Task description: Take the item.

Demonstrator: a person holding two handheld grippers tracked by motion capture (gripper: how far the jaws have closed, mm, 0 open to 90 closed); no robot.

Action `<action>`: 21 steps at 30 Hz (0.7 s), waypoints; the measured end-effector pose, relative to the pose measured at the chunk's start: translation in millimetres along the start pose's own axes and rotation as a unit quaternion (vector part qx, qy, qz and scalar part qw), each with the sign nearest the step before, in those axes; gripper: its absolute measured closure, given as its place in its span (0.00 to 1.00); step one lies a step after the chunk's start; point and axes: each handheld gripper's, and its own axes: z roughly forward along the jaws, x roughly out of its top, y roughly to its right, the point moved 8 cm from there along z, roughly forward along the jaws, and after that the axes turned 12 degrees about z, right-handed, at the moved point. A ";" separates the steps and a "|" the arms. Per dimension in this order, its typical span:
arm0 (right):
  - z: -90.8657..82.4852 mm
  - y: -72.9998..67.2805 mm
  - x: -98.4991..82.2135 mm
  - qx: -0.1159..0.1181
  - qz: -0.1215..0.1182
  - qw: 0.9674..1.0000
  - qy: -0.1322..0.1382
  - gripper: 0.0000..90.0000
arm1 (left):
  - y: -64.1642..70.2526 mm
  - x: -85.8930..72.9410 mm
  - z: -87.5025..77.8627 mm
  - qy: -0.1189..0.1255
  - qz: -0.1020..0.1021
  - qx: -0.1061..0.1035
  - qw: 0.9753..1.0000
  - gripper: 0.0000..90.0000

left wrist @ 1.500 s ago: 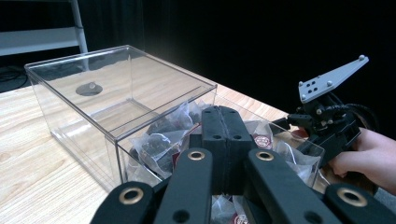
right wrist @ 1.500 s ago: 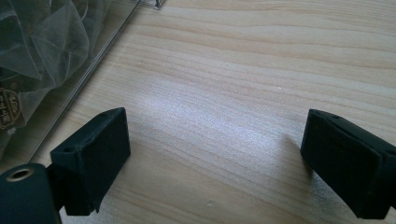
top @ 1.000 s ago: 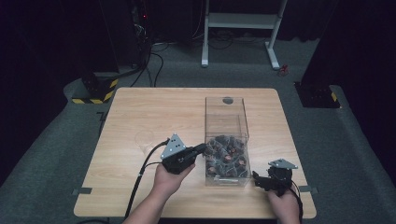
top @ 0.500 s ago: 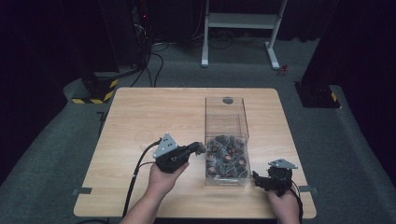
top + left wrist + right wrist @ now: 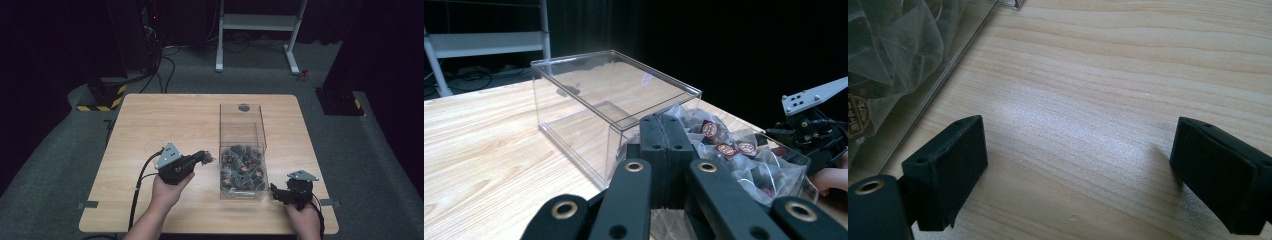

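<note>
A wooden table (image 5: 170, 120) is seen from above, with a clear plastic box (image 5: 242, 120) standing on its right half. The near end of the box is filled with small see-through bags (image 5: 242, 167) marked with dark red labels; the far end is bare. The left gripper (image 5: 207, 157) is held just left of the box, near the bags, and its jaws are pressed tight together with nothing seen between them. Since a second ago it has been drawn a little away from the box, to the left. The right gripper (image 5: 274, 190) is rested at the box's near right corner, its jaws spread wide over bare wood, in the same place as before.
</note>
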 end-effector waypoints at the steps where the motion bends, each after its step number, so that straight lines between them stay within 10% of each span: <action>1: 0.0 0.0 0.0 0.000 0.000 1.000 0.000 0.09 | -1.9 -0.3 -1.8 0.001 -0.001 0.004 1.000 1.00; 21: 0.0 -0.2 -0.1 0.000 0.002 1.000 0.000 0.09 | -26.8 -2.1 -22.3 0.001 -0.004 0.035 0.999 1.00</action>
